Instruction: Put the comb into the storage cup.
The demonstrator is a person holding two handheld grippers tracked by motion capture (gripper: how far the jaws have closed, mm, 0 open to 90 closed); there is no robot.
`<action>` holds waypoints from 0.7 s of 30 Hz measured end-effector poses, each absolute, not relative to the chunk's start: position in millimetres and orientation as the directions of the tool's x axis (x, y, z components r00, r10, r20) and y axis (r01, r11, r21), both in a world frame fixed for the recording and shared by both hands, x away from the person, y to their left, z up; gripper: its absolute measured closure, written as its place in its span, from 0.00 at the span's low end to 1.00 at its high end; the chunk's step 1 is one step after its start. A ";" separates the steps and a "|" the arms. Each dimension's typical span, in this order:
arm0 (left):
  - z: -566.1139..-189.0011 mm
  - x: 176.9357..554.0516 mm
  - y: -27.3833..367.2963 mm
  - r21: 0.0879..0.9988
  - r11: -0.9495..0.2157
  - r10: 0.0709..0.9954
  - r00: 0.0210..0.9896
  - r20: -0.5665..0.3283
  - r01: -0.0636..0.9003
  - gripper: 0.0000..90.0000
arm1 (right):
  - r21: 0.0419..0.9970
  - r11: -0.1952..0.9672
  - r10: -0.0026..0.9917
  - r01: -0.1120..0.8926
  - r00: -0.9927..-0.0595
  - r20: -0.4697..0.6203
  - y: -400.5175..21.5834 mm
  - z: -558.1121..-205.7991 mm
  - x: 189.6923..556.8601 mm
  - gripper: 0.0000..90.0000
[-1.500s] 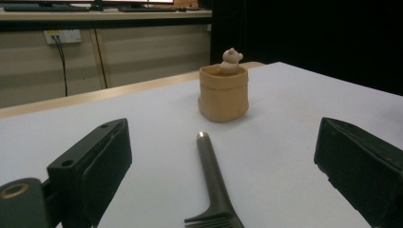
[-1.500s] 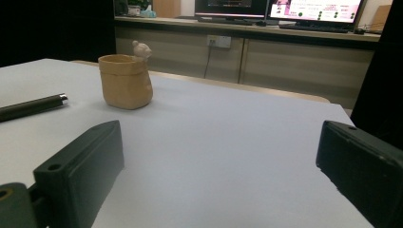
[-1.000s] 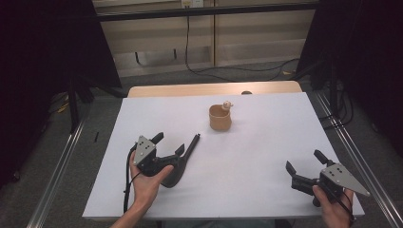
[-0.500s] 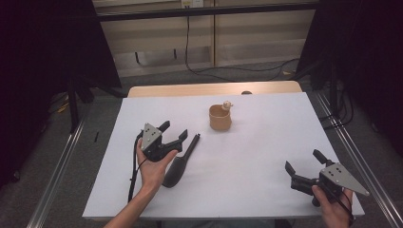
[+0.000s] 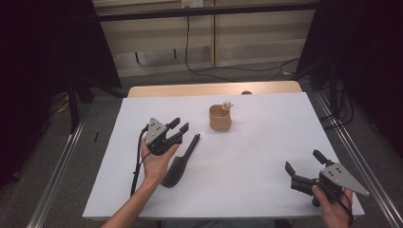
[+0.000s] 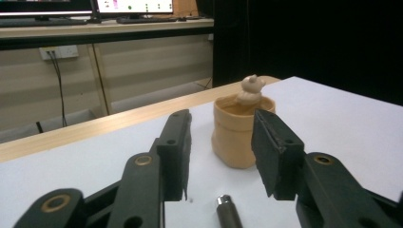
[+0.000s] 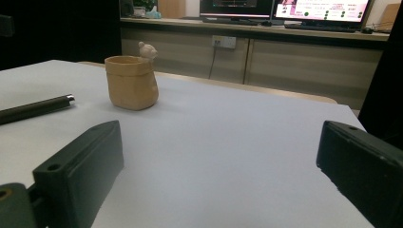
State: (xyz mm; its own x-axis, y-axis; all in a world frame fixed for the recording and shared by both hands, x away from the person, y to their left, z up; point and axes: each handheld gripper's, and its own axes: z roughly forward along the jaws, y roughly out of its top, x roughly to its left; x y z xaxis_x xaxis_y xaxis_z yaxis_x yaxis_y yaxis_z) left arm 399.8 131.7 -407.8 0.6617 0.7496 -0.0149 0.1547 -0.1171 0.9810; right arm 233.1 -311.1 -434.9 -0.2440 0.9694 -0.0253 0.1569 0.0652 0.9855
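Scoop (image 5: pixel 177 167) on table, left hand-held gripper (image 5: pixel 179 129) (empty) closing — right hand-held gripper (image 5: pixel 301 166) released.

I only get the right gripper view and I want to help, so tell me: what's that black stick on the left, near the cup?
Observer: It's the handle of a black scoop lying on the white table. Its bowl end points back toward the person.
Operator: Where's the other gripper?
Observer: The left gripper is just above that handle, aimed at the tan cup. Its jaws have just been closing, with nothing between them.
Operator: Is anything in the cup?
Observer: From above it looks empty inside. The little figure sits up on its rim.
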 end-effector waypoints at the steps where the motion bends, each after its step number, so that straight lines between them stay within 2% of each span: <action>1: -408.6 400.1 133.0 0.980 -0.110 0.752 0.658 -0.027 0.166 0.67 | 0.985 0.065 0.969 0.157 -0.244 -0.025 -311.1 -434.9 233.1 0.01; 7: -413.8 401.3 139.9 0.980 -0.114 0.758 0.652 -0.020 0.163 0.86 | 0.986 0.060 0.970 0.157 -0.243 -0.021 -311.2 -434.9 232.0 0.01; 10: -415.6 404.6 141.5 0.980 -0.100 0.754 0.656 -0.038 0.172 0.90 | 0.986 0.062 0.970 0.156 -0.240 -0.023 -311.6 -435.0 231.9 0.01; 13: -415.4 406.0 142.7 0.974 -0.067 0.734 0.672 -0.099 0.216 0.99 | 0.986 0.062 0.970 0.157 -0.241 -0.023 -311.4 -435.1 231.8 0.01; 21: -408.2 407.9 139.5 0.950 -0.123 0.692 0.711 -0.124 0.286 1.00 | 0.986 0.065 0.971 0.156 -0.239 -0.026 -312.0 -435.1 231.5 0.01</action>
State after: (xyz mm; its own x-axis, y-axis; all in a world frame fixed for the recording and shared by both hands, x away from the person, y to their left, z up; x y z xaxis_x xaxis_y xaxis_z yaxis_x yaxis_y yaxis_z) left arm 407.9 139.5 -408.2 0.7109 0.6923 -0.1242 0.2860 -0.1232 0.9503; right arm 231.5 -312.0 -435.1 -0.2389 0.9707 -0.0262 0.1562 0.0650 0.9856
